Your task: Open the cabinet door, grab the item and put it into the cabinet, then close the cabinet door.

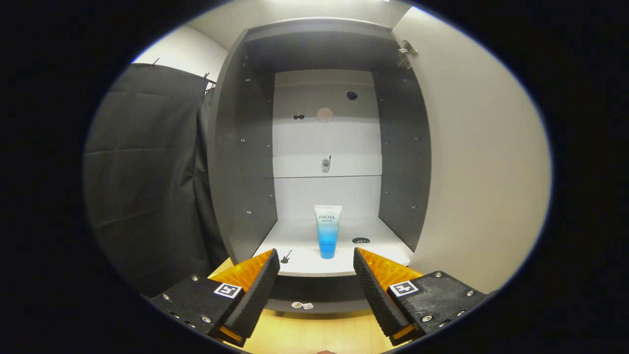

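The claw (316, 275) stands open, its 2 fingers (255, 290) spread wide with nothing between them, held just in front of the cabinet (236, 162). The cabinet is open; its door (471, 162) is swung out to the right of the opening, with a metal hinge (407, 49) showing at the door's upper inner corner. A second hinge lower down cannot be made out.

The tube (328, 231) stands upright on its cap on the cabinet's lower shelf (295, 258), near the shelf's front edge and roughly centred between the 2 side walls. It sits beyond the fingertips and apart from them, in line with the gap between the fingers. Its top is white and its lower part blue; the print on it is too small to matter here.

To the right of the tube, on the same shelf, is a small dark round spot (360, 240), whether a hole or a fitting cannot be told. To the tube's left, near the shelf's front edge, lies a tiny dark mark (286, 256), too small to identify. Above the tube, a small sticker-like shape (326, 164) sits on the back panel at an upper shelf line, with more dark spots (352, 95) higher up.

Below the cabinet's front edge lies the wooden table (314, 332), partly covered by the fingers. Black cloth (147, 187) hangs left of the cabinet.
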The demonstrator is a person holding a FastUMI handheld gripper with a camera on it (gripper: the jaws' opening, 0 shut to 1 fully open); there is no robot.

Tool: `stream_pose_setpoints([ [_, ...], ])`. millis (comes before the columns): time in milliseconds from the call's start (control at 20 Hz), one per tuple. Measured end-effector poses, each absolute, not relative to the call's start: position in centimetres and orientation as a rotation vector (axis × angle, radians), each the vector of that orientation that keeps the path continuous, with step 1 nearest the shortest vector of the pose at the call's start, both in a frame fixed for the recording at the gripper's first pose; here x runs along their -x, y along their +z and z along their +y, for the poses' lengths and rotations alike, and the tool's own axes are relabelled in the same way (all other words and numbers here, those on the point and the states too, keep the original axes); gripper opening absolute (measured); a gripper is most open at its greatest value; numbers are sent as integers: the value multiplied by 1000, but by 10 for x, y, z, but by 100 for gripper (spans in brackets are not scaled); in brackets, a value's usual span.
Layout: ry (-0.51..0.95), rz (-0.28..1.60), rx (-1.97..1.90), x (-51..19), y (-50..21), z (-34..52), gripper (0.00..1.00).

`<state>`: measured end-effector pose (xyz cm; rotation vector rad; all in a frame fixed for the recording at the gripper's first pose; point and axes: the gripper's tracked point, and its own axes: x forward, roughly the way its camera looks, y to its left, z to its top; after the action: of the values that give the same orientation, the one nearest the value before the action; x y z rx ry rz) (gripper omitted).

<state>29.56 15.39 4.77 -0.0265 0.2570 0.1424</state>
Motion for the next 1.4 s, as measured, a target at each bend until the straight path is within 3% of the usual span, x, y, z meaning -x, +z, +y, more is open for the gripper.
stream_pose_setpoints([
  [1400, 124, 217, -8, -95, 63, 94, 94],
])
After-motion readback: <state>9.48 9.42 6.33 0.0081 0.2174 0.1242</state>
